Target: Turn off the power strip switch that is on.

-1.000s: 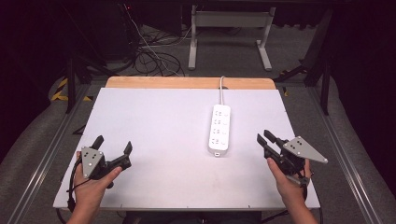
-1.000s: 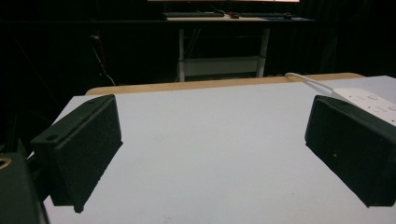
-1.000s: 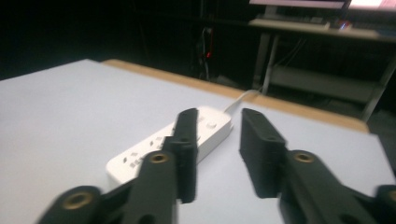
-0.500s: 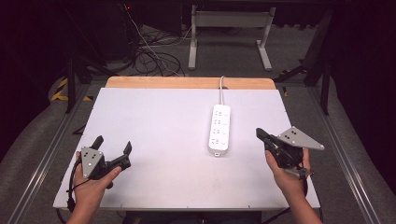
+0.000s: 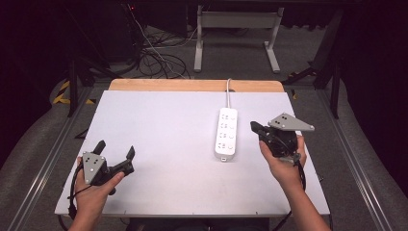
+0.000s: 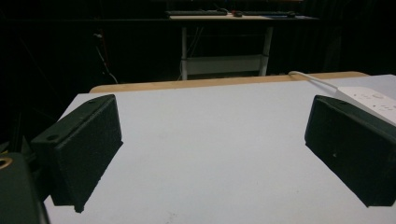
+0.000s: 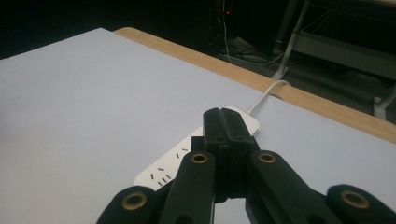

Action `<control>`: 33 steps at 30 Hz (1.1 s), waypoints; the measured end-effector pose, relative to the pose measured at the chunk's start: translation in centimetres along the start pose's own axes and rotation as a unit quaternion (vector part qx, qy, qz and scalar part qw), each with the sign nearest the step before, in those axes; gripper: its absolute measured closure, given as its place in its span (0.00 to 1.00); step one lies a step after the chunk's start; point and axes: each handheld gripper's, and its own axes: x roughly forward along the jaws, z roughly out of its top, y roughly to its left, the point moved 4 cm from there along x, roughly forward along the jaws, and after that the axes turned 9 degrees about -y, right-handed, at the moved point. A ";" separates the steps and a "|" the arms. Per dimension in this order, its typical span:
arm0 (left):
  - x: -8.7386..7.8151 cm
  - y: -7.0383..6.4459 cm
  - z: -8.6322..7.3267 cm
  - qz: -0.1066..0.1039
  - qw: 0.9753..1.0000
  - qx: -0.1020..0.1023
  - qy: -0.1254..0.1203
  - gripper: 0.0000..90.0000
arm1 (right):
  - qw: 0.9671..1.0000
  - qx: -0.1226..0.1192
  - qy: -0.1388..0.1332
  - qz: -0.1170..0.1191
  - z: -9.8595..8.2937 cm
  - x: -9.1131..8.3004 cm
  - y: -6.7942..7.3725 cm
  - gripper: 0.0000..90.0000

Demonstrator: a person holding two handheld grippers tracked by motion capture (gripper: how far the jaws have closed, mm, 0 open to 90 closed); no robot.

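- No brand, label or lettering can be read anywhere; the only markings are the yellow-and-black hazard stripes (image 5: 61,92) on the floor beyond the desk's left corner, partly lost in the dark.
- The left claw (image 5: 114,155) sits at the near left of the white desk (image 5: 159,130), held in the left hand (image 5: 94,192); its jaws are spread wide, with bare desk between them in the left gripper view; a black cable loops down from it past the desk edge, where it is cut off.
- The white power strip (image 5: 227,134) lies right of centre on the desk, running lengthways away from the person; its sockets are too small to count surely from above; its white cord (image 5: 228,86) runs over the wooden far edge (image 5: 192,85) and drops out of sight.
- In the left gripper view the strip's end peeks out behind the right-hand jaw, mostly hidden.
- The right claw (image 5: 254,127) is just beside the strip's right side, held in the right hand (image 5: 284,163); its jaws are pressed together with nothing between them; in the right gripper view they cover the strip's middle, so I cannot tell whether the tips touch it.
- Behind the desk, tangled cables (image 5: 159,53) and a pale metal stand (image 5: 235,29) fade into darkness.
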 end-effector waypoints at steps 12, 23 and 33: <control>0.0 0.0 -0.1 0.000 1.000 -0.001 0.003 0.05 | 0.999 0.006 0.034 -0.005 1.1 3.6 -0.5 1.00; -0.1 0.0 -0.1 0.000 1.000 0.002 0.004 0.05 | 0.998 0.005 0.060 -0.007 1.2 6.6 -0.9 1.00; -0.2 0.1 -0.2 0.003 1.000 0.004 0.005 0.05 | 0.997 0.010 0.076 -0.017 1.3 9.8 -2.1 1.00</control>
